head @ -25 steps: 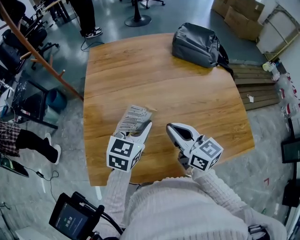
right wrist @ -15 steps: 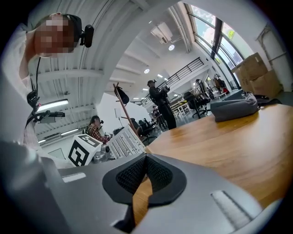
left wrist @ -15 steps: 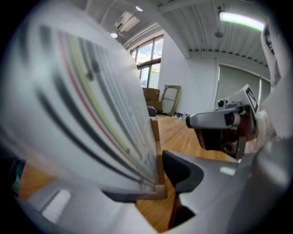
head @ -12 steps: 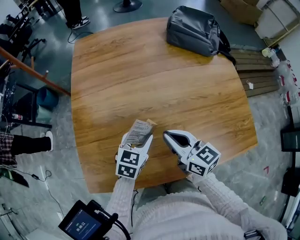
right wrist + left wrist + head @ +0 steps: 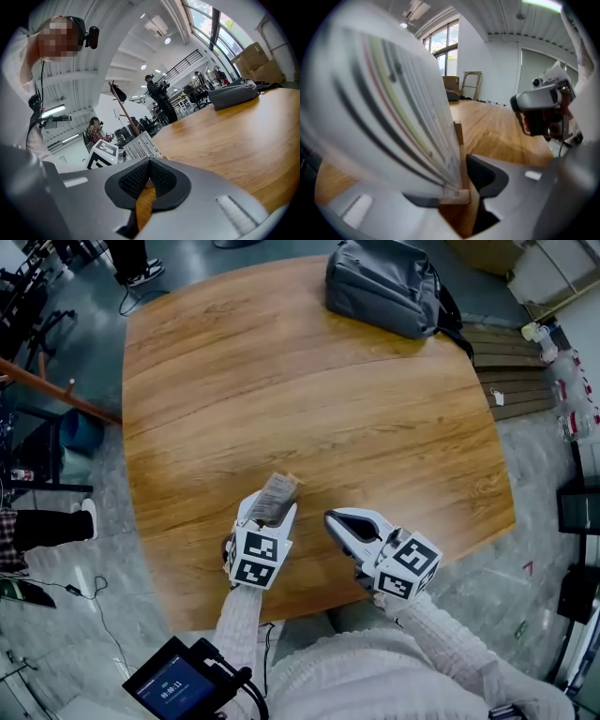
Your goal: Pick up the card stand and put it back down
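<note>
The right claw fills the bottom, its 2 jaws meeting at the tips with nothing between them; the wooden counter shows through the gap below. Just past the tips, to the left, is the card stand with its striped card. A grey backpack lies at the counter's far end. Beyond are 1 standing person and 1 seated person.
</note>
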Motion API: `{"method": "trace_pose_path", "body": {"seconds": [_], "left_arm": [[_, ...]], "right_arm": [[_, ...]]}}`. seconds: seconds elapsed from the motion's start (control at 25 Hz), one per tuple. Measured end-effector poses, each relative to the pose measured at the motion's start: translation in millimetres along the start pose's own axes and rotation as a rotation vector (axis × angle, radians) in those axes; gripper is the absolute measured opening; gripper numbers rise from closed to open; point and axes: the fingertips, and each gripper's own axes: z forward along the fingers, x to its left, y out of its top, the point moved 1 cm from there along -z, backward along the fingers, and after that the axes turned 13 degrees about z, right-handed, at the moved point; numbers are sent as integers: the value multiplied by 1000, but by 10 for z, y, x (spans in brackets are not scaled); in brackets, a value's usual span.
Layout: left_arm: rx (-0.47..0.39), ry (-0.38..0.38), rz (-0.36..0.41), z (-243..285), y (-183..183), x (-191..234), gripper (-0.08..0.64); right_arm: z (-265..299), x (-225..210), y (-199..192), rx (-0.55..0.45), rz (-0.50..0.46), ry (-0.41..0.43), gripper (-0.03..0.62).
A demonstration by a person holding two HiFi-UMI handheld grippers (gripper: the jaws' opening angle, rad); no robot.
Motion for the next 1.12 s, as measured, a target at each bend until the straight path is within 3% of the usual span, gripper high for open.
{"method": "trace_pose_path", "body": {"seconds": [0.32,0.52,0.8,1.12], "left_arm": [[27,-18,38,102,-16,-17,183],[16,9,29,131,-14,18,190],[27,36,13,96,-47,21,293],[21,75,-24,-273,-71,41,262]], "right_arm": [[6,-70,-63,7,21,-12,-2],[5,-86,-34,14,11,-13,-2],[-54,-109,-33,15,8,-22,-2],[-80,56,-44,42,-32,-13,-2]]}}
